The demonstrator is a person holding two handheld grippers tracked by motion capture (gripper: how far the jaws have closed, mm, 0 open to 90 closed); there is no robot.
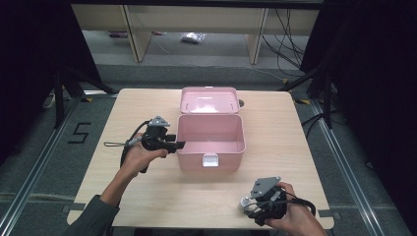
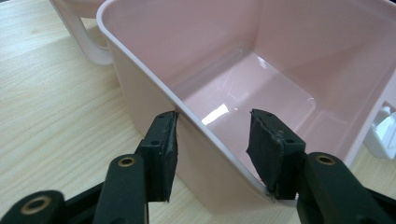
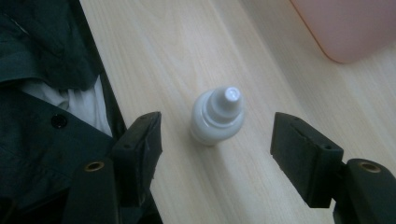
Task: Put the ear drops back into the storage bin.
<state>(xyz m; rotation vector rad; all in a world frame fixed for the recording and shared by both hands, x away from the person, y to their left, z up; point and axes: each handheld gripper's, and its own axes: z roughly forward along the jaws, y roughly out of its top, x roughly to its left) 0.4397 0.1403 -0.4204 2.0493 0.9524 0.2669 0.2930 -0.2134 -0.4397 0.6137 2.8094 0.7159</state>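
1. The step in hand appears to be picking up the small white bottle [image 3: 217, 116] so that it can go into the open pink box [image 1: 210, 139], which is standing mid-table with its lid [image 1: 210, 100] folded back on the far side.

2. The bottle is standing upright on the wooden table [image 1: 147, 196], near its near edge and to the right, well apart from the box.

3. The right gripper [image 3: 215, 140] is hovering over the bottle. Its jaws are standing released, one on each side of the bottle, with clear table showing between each pad and the bottle. Nothing is being grasped.

4. The left gripper [image 2: 214, 144] is sitting at the left wall of the box. Its jaws are straddling the rim, one pad outside and one inside. The outer pad looks to be touching the wall; whether the pair is actually clamping it cannot be told.

5. The next move is calling for the right gripper to lower until its pads are level with the bottle's body below the cap, then to close squarely.

6. The bottle is small and light, so an off-centre closure is likely to tip it.
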